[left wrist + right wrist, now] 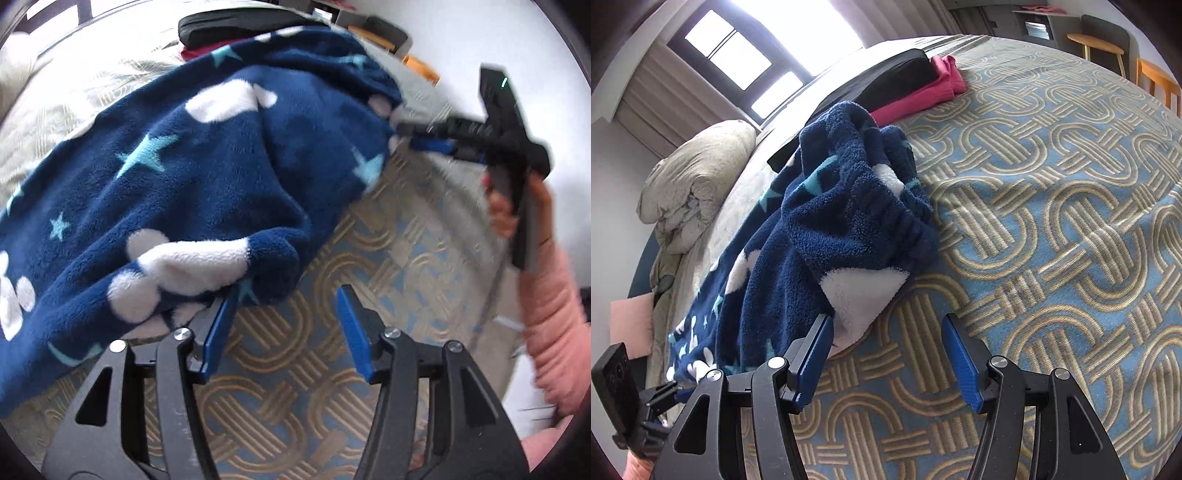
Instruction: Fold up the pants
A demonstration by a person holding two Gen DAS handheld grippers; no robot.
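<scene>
Navy fleece pants [177,184] with white clouds and teal stars lie rumpled on the patterned bedspread [388,266]. In the left wrist view my left gripper [286,325] is open, its left pad touching the pants' near edge. The right gripper [417,134] shows at the right, its tips at the pants' far edge, blurred. In the right wrist view the pants [827,229] lie bunched, elastic waistband uppermost. My right gripper [886,358] is open, the left pad against the fleece, nothing between the pads. The left gripper's body [628,406] shows at the lower left.
A folded pink garment [923,92] and a black one [886,77] lie at the bed's far side. A bunched beige duvet [694,177] sits at the left. Wooden chairs [1108,48] stand beyond the bed. A pink-sleeved arm [554,317] holds the right gripper.
</scene>
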